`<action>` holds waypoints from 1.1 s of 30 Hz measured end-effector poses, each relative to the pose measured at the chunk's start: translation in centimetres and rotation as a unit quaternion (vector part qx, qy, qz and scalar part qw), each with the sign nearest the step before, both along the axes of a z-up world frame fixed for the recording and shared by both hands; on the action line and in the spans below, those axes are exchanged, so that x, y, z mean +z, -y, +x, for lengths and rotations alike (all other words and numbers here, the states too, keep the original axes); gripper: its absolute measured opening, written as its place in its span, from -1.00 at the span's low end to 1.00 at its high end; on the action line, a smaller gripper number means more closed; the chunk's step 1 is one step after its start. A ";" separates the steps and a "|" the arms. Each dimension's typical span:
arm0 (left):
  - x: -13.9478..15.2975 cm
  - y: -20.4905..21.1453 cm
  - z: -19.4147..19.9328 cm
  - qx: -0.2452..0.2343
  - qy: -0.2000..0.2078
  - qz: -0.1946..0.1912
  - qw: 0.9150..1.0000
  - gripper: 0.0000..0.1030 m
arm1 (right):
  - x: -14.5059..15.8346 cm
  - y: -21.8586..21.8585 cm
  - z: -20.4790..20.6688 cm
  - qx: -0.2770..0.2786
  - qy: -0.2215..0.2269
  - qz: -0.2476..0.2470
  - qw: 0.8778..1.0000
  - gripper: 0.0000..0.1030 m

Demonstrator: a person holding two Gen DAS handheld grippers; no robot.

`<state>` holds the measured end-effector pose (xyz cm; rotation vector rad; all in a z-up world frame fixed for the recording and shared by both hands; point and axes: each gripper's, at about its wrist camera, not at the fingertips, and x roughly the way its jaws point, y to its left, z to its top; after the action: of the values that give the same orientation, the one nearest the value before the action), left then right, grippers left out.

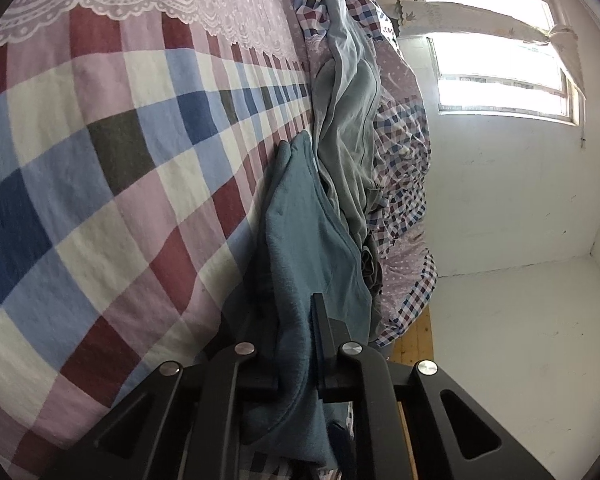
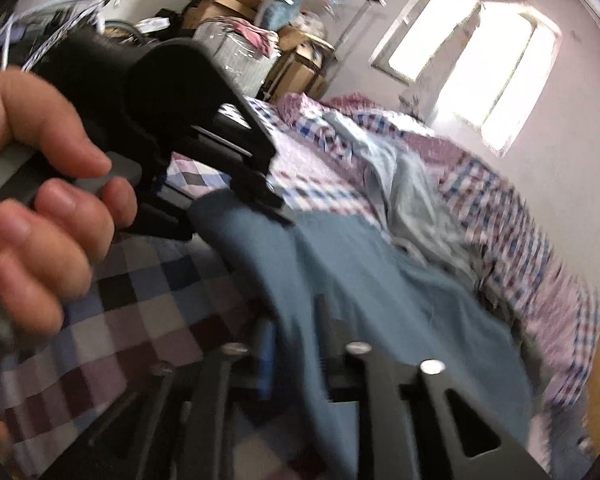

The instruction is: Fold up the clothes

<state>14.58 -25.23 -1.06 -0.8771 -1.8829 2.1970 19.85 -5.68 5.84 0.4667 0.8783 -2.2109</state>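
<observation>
Nearest me, my left gripper (image 1: 296, 344) pinches the teal garment (image 1: 300, 240) and my right gripper (image 2: 296, 344) clamps it too, lifting it off the checked bedspread (image 1: 100, 160) toward twelve o'clock, presumably to spread it for folding.

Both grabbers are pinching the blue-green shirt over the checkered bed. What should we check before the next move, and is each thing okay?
1. Left gripper has the teal garment between its fingers: ok.
2. Right gripper has the same garment between its fingers: ok, though that view is blurred.
3. Both grips sit on matching corners: cannot tell.
4. Bare checkered bedspread available for laying the garment flat: ok.
5. Teal garment free of the pale green garment beside it: cannot tell, they lie very close.
6. Hand holding the other gripper clear of the cloth: ok.
</observation>
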 end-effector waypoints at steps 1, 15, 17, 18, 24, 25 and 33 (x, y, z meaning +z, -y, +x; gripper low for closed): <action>0.0 0.0 0.0 0.000 0.002 0.000 1.000 -0.79 | 0.4 -1.0 0.0 -0.008 0.016 -0.008 1.000 -0.27; -0.2 0.4 0.3 -0.001 0.006 0.006 1.000 -0.79 | 3.9 -28.3 -5.2 -0.318 0.269 -0.239 0.878 0.00; -0.1 0.4 0.3 -0.001 0.007 0.007 1.000 -0.79 | 3.4 -34.0 -5.3 -0.376 0.302 -0.311 0.819 0.00; -0.1 0.3 0.3 -0.001 0.008 0.007 1.000 -0.79 | 3.2 -35.9 -5.1 -0.399 0.306 -0.335 0.797 0.00; -0.1 0.3 0.2 0.000 0.011 0.005 1.000 -0.79 | 0.4 -44.6 -4.6 -0.465 0.347 -0.461 0.671 0.04; -0.1 0.3 0.2 0.001 0.012 0.005 1.000 -0.79 | -0.2 -45.1 -4.7 -0.465 0.357 -0.473 0.658 0.04; -0.1 0.2 0.2 0.002 0.014 0.005 1.000 -0.79 | -3.1 -47.0 -6.7 -0.457 0.385 -0.512 0.617 0.01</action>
<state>14.78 -25.44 -1.17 -0.9075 -1.9074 2.1882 13.11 41.37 2.70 1.2650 -1.3576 -2.4133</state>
